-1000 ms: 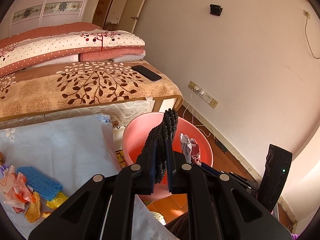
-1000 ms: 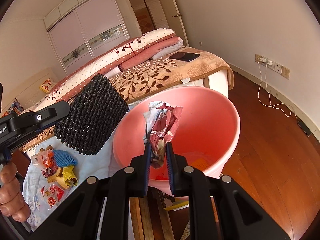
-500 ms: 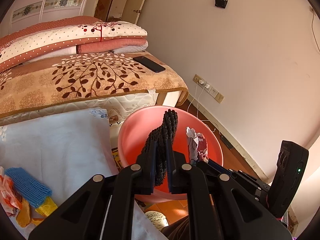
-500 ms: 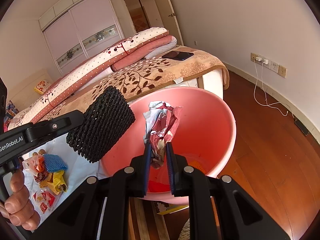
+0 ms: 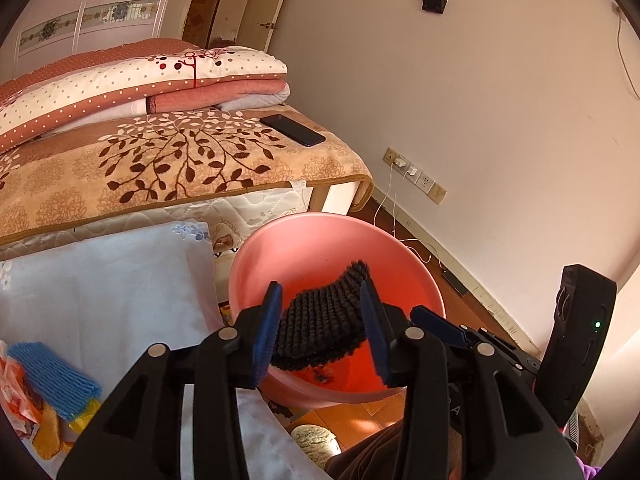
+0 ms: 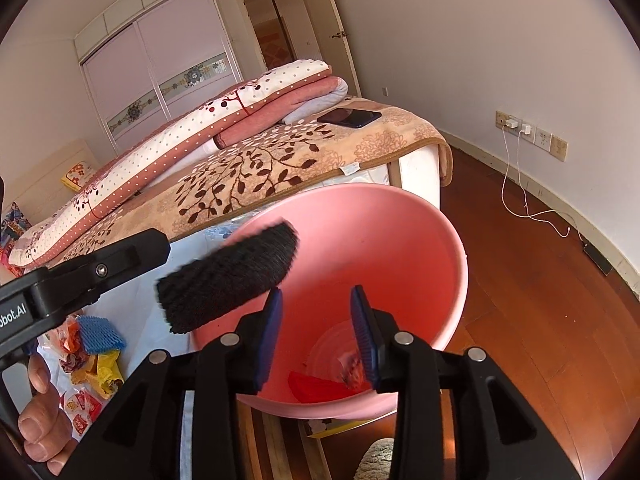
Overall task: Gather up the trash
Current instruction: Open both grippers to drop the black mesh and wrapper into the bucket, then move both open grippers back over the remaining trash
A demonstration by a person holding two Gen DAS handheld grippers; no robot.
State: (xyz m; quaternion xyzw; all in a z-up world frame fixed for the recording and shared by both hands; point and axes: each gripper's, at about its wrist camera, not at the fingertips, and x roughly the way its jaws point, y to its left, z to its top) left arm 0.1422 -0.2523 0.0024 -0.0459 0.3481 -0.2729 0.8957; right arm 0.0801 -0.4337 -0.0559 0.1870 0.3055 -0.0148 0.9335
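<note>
**Now both grippers stand apart over the pink basin**

Left wrist: your left gripper (image 5: 322, 326) has just been opening; the black foam net (image 5: 320, 330) lies loose between its pads, over the pink basin (image 5: 280, 252).

Right wrist: your right gripper (image 6: 316, 330) has just opened and is empty; a crumpled wrapper (image 6: 354, 370) lies in the basin's bottom.

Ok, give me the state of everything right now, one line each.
Left gripper: open, jaws just opened, black foam net loose between them.
Right gripper: open, jaws just opened, nothing between them.
Pink basin: upright, crumpled wrapper lying in its bottom.
Blue foam net: lying on the white cloth, not yet collected.
Phone: flat on the bed, screen dark.
Charger: plugged into wall socket.
</note>
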